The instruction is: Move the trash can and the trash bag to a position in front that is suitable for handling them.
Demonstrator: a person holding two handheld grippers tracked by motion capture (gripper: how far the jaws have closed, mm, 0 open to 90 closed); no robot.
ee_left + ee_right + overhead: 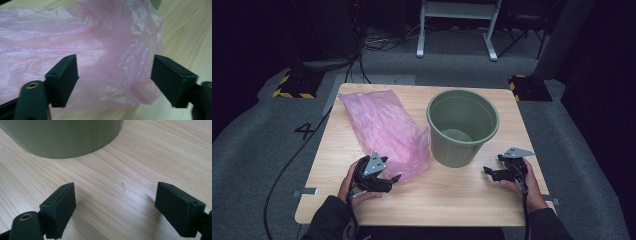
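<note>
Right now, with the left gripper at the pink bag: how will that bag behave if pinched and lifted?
Likely floppy: the pink bag lies crumpled and wrinkled flat on the table, so it should drape and sag. Probably very light: the film is thin enough to see through. It may slip or bunch, since the left gripper stands open around loose folds, not yet pressing them.

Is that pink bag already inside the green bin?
No, the pink bag lies flat on the table beside the green bin.
</note>
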